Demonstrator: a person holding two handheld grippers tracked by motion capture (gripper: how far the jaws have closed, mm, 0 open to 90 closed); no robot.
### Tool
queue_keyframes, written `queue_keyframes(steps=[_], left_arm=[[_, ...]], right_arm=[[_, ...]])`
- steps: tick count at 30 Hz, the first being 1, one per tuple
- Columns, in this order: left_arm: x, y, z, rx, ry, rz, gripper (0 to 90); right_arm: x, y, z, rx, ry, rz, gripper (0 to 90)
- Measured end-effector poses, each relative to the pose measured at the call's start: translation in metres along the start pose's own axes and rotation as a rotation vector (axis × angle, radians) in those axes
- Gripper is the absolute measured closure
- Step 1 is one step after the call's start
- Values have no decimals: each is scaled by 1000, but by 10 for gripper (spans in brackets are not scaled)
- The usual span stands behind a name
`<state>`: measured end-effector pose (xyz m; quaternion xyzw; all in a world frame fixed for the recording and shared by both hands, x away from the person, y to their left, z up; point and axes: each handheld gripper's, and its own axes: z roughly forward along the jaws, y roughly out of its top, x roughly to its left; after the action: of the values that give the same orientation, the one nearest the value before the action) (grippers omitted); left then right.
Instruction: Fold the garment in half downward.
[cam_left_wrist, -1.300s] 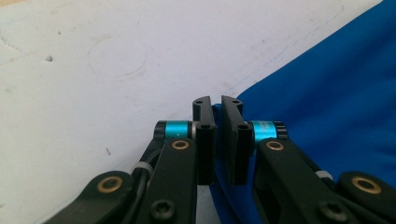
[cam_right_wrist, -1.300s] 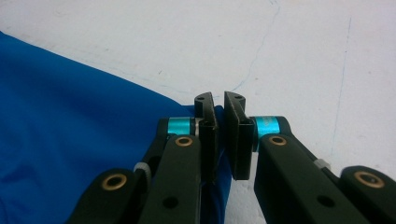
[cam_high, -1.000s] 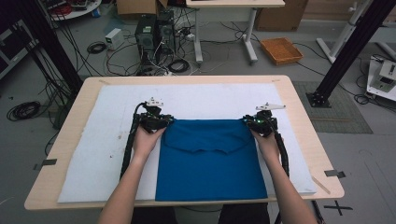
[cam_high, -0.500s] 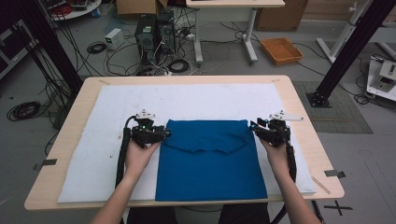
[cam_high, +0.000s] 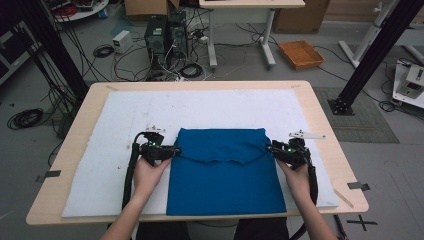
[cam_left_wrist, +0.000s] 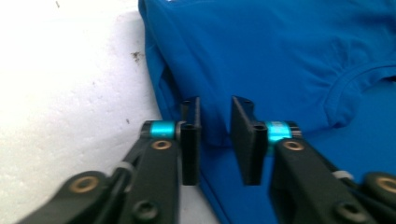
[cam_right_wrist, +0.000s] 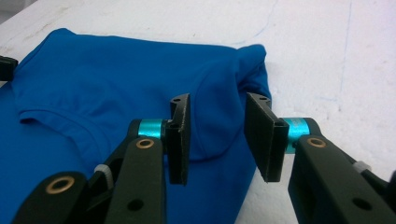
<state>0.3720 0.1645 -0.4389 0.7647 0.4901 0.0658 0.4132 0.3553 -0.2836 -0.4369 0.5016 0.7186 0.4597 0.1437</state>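
blue shirt (cam_high: 227, 172) lies flat at the middle of the white mat (cam_high: 105, 120) on the wooden table (cam_high: 325, 120), its top part folded down so the collar edge faces six o'clock. that folded flap looks like the reason both hands sit level with it, one at each side edge.

left gripper (cam_high: 170, 150) sits at nine o'clock of the shirt, aimed toward three. in the left gripper view its jaws stand a narrow gap apart and have just been closing, with the folded side edge of the shirt (cam_left_wrist: 280, 56) between them; the pads don't look to be pressing the cloth yet.

right gripper (cam_high: 274, 149) is at three o'clock of the shirt, aimed toward nine, mirroring the other. in the right gripper view its jaws stand about half open, straddling the flap's corner (cam_right_wrist: 219, 116) without pinching it.

my read: both sides are lined up on the fold's ends so the layers can be pinched together and carried evenly. a one-sided bite would likely skew the fold.
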Motion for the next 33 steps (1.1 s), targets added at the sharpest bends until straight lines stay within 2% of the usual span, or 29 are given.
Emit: queue_keyframes(steps=[3, 8, 11, 14, 17, 22, 33], left_arm=[[-2, 0, 2, 1, 0, 7, 825], [0, 0, 3, 0, -13, -2, 853], [0, 1, 3, -1, -19, 3, 871], [0, 1, 3, -3, -23, -2, 875], [0, 1, 1, -9, -35, 2, 878], [-3, 1, -4, -24, -61, 10, 879], [-12, 0, -23, -48, -129, 13, 880]], right_arm=[[1, -1, 3, 26, 8, 18, 636], [3, -3, 11, 77, -13, 12, 655], [3, -4, 16, 103, -15, -3, 705], [5, -4, 19, 110, -9, -28, 811], [7, -3, 18, 105, -2, -53, 888], [10, 0, 11, 69, 14, -70, 898], [9, 1, -10, 36, 63, -45, 898]])
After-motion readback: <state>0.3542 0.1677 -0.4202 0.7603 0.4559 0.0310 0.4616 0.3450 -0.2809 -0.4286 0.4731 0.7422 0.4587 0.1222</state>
